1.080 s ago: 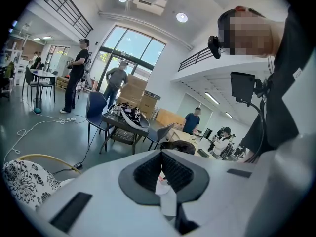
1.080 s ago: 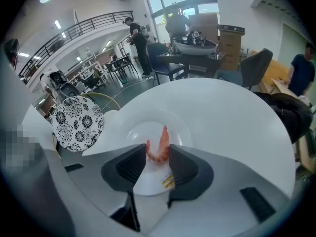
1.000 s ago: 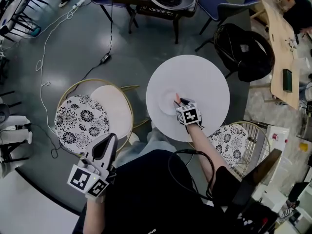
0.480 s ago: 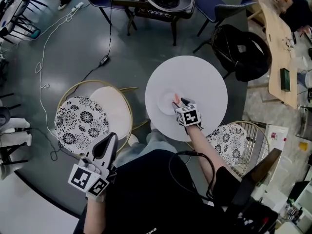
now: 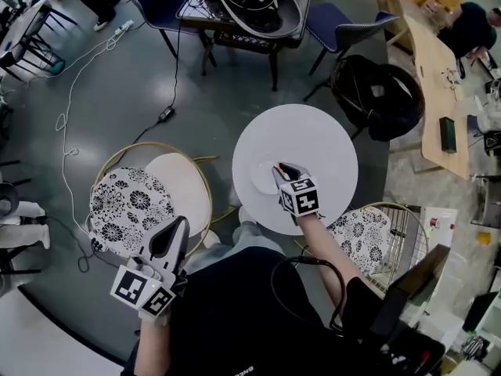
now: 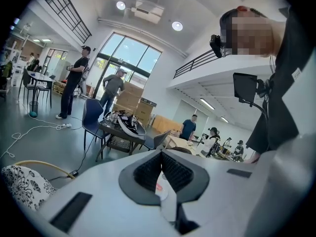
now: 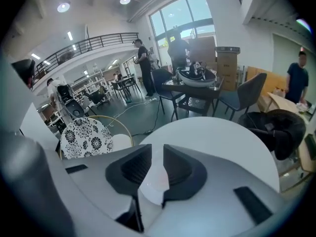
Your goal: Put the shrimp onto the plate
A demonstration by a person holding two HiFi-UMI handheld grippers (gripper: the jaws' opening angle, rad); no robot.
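Mid-frame, head view: my right gripper (image 5: 280,167) hovers over plate (image 5: 260,178) on round white bench (image 5: 329,143), jaws narrowly apart, nothing pinched. Pale pink smudge beneath jaw gap: shrimp (image 7: 159,178), apparently lying on plate. Lower left, left gripper (image 5: 177,224) closed, empty. I judge shrimp light, soft, slippery; take hold across thick mid-body, gentle squeeze

The round table (image 5: 321,135) and plate (image 5: 260,177) are white; the chair cushion (image 5: 125,206) beside me carries black flowers on white.
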